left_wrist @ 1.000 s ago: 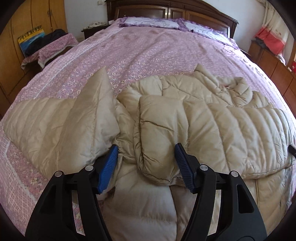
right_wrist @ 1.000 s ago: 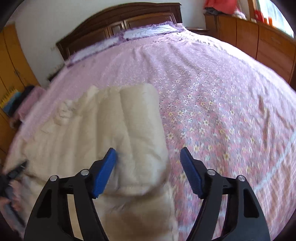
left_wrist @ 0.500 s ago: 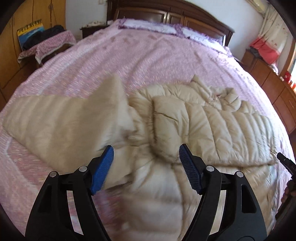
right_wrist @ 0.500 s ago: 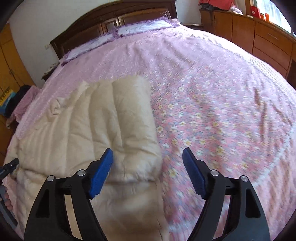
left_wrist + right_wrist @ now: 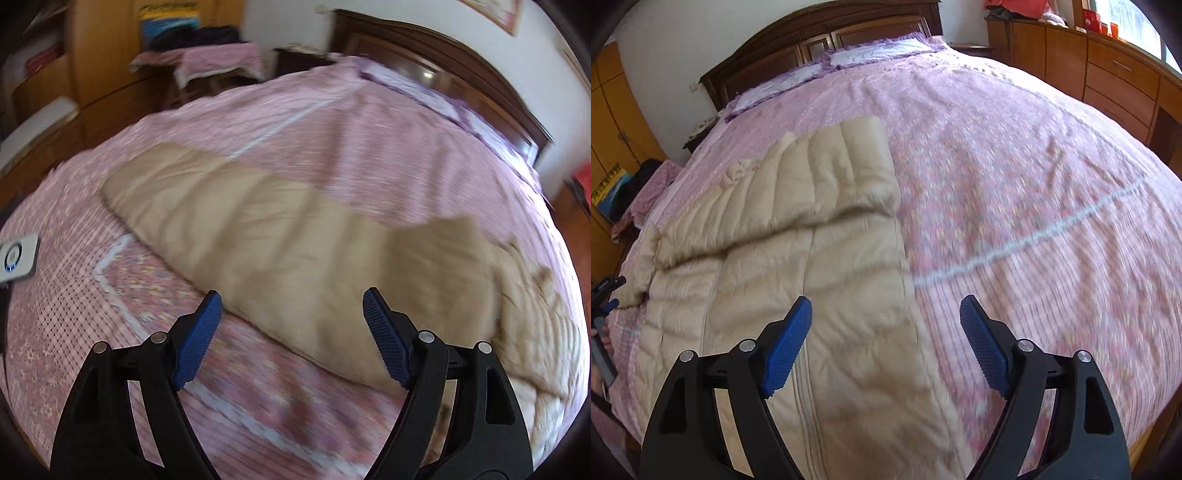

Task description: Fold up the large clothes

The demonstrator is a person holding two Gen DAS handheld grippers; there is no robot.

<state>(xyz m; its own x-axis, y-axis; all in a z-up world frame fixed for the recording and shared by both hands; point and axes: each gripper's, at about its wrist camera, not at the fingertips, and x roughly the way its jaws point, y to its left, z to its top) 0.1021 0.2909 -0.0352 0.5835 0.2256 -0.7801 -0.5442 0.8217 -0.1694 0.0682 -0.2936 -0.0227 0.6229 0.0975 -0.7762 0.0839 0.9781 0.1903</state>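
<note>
In the left wrist view, the left tongs (image 5: 290, 325) are wide apart and hold nothing; both blue pads hang above the bed. Between them and beyond lies one long sleeve (image 5: 258, 236) of the beige down jacket (image 5: 424, 288), stretched out flat toward the far left over the pink bedspread (image 5: 369, 155). The body of the jacket goes on to the right, where the picture is blurred. This view alone shows a small white device (image 5: 18, 256) lying on the bedspread at the left edge, and a low stand covered with pink cloth (image 5: 218, 61) far behind the bed.

In the right wrist view, the right tongs (image 5: 886, 339) are also apart and empty. The left pad hangs over the jacket (image 5: 798, 288), the right pad over the bare bedspread (image 5: 1034, 177). Here the jacket body is clear: it lies on the left half of the bed with its zipper line (image 5: 709, 314) running from near to far, and the other sleeve (image 5: 827, 184) is folded across the chest. Only this view shows the two pillows (image 5: 842, 66) at the dark headboard (image 5: 820, 33), the wooden drawers (image 5: 1108, 77) on the far right, and, at the left edge, a small part of the left tongs (image 5: 605, 295).
</note>
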